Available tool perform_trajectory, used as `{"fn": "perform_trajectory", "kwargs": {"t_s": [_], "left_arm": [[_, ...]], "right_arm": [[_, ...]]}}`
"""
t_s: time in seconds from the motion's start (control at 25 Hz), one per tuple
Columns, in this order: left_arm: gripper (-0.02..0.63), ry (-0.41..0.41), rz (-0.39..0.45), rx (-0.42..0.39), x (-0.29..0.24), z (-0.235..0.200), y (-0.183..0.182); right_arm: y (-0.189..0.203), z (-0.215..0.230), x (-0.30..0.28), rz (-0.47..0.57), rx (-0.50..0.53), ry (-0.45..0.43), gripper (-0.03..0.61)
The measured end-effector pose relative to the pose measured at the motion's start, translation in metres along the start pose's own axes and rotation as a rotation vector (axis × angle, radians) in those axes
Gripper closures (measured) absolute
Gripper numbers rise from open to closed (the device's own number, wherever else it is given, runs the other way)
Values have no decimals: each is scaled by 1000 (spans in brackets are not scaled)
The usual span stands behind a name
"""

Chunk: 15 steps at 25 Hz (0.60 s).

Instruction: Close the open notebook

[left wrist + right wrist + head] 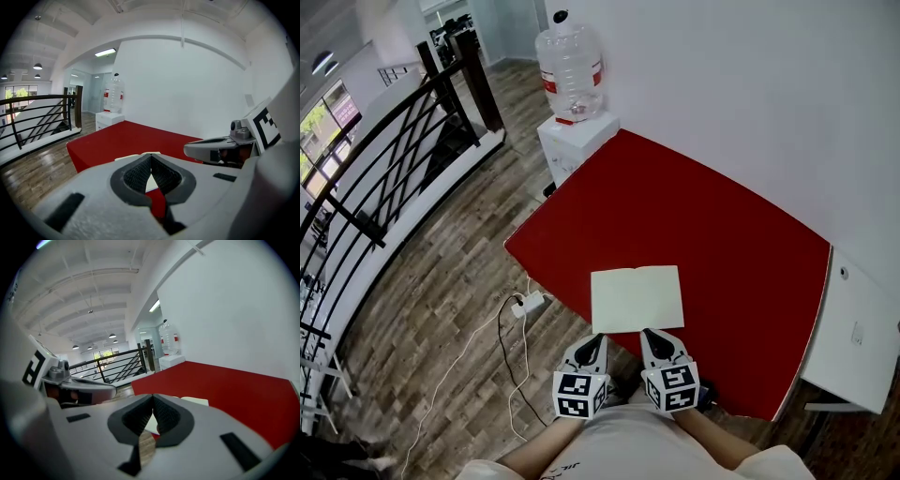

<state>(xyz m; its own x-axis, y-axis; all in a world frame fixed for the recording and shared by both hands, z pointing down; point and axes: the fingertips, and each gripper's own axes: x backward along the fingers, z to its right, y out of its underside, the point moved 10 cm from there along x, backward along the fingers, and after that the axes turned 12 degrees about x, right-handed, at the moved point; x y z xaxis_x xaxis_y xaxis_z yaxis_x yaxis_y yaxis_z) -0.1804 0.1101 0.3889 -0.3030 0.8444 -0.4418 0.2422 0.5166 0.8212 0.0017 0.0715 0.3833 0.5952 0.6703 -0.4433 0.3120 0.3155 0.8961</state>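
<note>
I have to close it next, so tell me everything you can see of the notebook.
The notebook lies open and flat on the red table, by the edge nearest the person. Both pages look blank, pale cream paper, with a faint fold down the middle. The left gripper and right gripper sit at its near edge; contact cannot be told.

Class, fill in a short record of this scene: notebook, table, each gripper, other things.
notebook: open, flat, pale pages
place: red table, near its front edge
left gripper: shut, empty, tip by the notebook's near edge
right gripper: shut, empty, beside the left one
other: water jug on white cabinet beyond the table; adapter on floor
</note>
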Motion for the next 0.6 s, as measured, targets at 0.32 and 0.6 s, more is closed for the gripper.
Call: {"fn": "perform_trajectory", "kwargs": {"t_s": [0.32,0.6], "left_arm": [[607,-36,24,31,-24,9,-15],[607,-59,15,47,-40,10,-16]], "right_arm": [[-10,28,-13,-21,54,-49,574],[-9,43,-25,-29,55,-72,574]]}}
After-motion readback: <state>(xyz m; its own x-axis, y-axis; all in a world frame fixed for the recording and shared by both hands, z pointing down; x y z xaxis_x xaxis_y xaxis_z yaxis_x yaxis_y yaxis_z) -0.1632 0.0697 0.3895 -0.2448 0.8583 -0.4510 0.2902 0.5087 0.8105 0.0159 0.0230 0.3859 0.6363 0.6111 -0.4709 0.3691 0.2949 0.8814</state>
